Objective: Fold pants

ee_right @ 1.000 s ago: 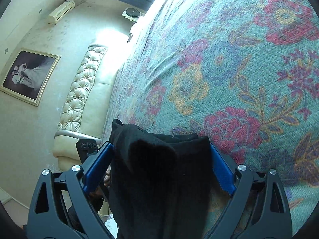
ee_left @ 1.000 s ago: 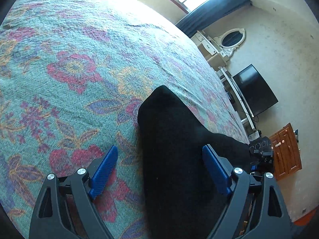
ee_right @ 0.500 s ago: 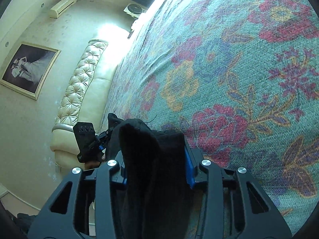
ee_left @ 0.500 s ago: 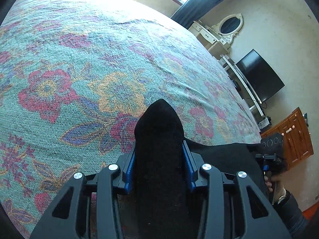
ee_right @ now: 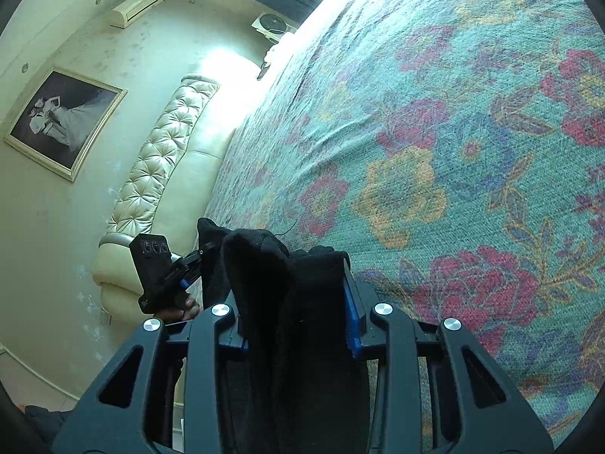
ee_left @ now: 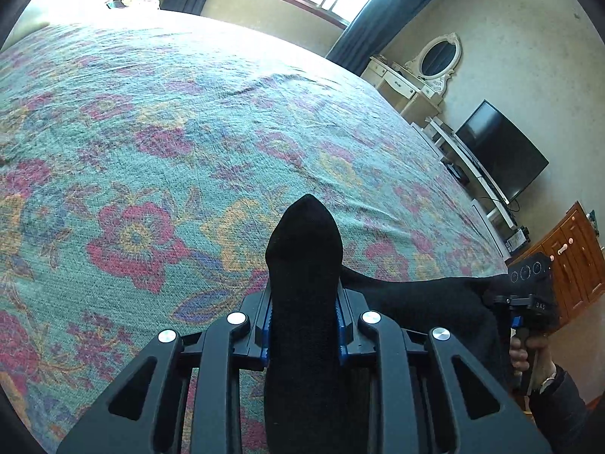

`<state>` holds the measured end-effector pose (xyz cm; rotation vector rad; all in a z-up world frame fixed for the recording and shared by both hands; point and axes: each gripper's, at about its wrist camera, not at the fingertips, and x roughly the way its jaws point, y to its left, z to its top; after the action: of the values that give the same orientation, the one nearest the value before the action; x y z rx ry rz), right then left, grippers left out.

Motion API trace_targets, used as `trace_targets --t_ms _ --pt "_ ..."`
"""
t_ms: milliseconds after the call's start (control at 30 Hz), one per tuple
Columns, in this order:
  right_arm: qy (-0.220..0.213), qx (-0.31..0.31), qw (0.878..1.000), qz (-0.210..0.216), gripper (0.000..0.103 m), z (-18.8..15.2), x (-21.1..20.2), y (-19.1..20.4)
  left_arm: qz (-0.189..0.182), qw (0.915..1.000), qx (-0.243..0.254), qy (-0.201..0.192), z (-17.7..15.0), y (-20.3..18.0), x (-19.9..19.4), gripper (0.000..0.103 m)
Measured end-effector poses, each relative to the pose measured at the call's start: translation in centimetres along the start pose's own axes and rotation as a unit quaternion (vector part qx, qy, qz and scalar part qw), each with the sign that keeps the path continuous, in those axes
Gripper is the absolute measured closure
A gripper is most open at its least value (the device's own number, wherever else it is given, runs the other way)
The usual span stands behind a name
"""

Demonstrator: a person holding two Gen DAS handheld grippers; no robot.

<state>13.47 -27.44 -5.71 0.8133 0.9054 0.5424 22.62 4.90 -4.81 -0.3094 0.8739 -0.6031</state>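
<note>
One pair of black pants [ee_left: 302, 265] is lying over one floral bedspread [ee_left: 170, 143] between two grippers [ee_left: 304, 314] [ee_right: 295, 302], while one oval mirror [ee_left: 440, 55], one television [ee_left: 503, 151], one framed picture [ee_right: 64, 121] and one air conditioner [ee_right: 138, 0] are showing around the walls.

both claws [ee_left: 304, 317] closed on pants [ee_left: 302, 249], lifted
</note>
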Motion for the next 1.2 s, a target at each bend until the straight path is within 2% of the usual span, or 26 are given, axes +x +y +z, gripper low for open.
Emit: trace_targets --t_ms 267,600,867,1200 --pt "0.005 0.004 1.0 0.017 0.069 3.6 4.8 0.8 0.04 0.9991 0.007 -0.01 4.1 2.2 0.0 0.078" --pt "0.015 0.008 1.0 0.019 0.069 7.6 9.1 1.0 0.065 0.9977 -0.013 -0.015 7.4 5.5 1.4 0.078" --pt "0.014 0.042 0.999 0.029 0.069 7.9 10.3 -1.3 0.058 0.9979 -0.027 0.01 7.1 7.1 3.4 0.076" --pt "0.012 0.06 0.997 0.043 0.069 7.9 10.3 -2.8 0.05 0.9978 -0.04 0.016 6.8 8.1 4.2 0.071"
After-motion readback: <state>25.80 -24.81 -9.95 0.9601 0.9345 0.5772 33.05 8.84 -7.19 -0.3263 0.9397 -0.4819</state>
